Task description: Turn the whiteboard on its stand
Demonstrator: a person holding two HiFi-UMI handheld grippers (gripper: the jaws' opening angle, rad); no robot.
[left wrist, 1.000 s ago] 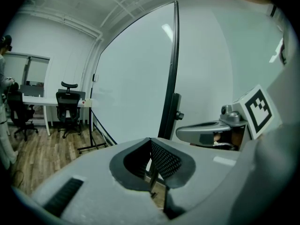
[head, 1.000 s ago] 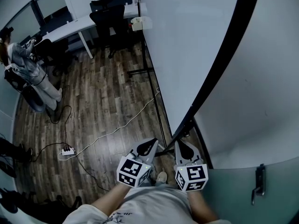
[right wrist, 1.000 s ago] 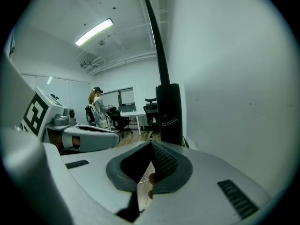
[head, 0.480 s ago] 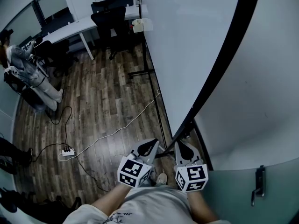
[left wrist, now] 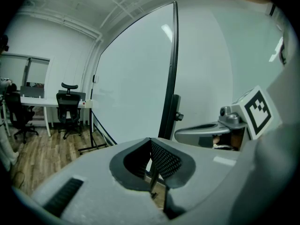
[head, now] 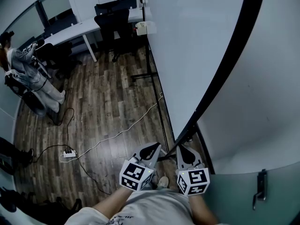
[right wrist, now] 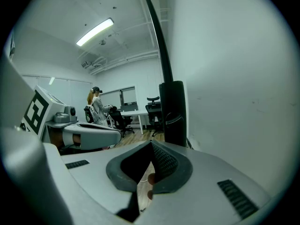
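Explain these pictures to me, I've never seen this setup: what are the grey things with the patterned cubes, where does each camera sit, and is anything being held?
There is no robot here. A person holds a hand tool in each hand, the left gripper and the right gripper, and each carries a marker cube. The head view looks down from a camera on the person's head. The other two views come from a camera on each gripper. On both, the fingers are closed and hold nothing. Just ahead is the whiteboard on its stand, on a wooden floor.

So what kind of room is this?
Probably an office: a big whiteboard on a stand, a white desk with black office chairs, and a power strip on the wood floor.
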